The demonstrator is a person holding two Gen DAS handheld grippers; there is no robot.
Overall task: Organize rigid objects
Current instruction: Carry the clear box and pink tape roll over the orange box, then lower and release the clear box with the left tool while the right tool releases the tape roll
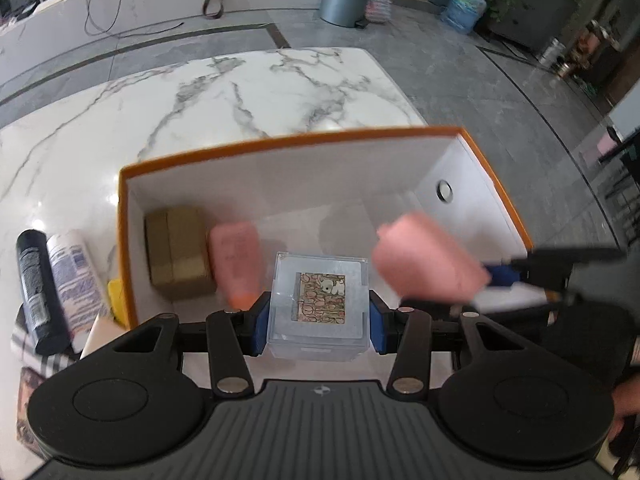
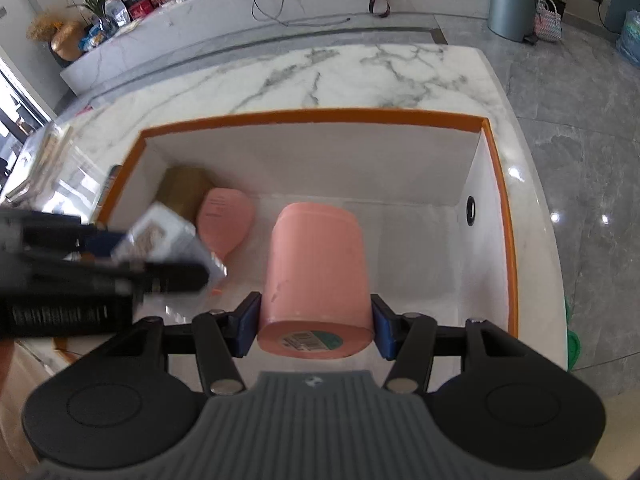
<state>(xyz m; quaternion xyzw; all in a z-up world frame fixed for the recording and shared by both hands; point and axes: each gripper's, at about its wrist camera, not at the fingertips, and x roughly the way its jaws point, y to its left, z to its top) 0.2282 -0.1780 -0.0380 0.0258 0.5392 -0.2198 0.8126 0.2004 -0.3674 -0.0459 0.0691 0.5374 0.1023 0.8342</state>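
Orange-rimmed and white inside, the box (image 1: 496, 184) lies directly below both grippers. A clear plastic case (image 1: 318, 308) is clamped in the left gripper (image 1: 318, 316), above the box floor just right of the pink bottle (image 1: 236, 260) and the gold box (image 1: 176, 256). A pink cylinder (image 2: 316, 276) is clamped in the right gripper (image 2: 316, 324), its long axis pointing forward, over the bare right half, where it can probably be set down.

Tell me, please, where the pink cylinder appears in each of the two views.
Left wrist view: pink cylinder at right of centre, blurred, above the box floor.
Right wrist view: pink cylinder in the centre, between the right gripper's jaws.
Shared landmark: the orange-rimmed box.
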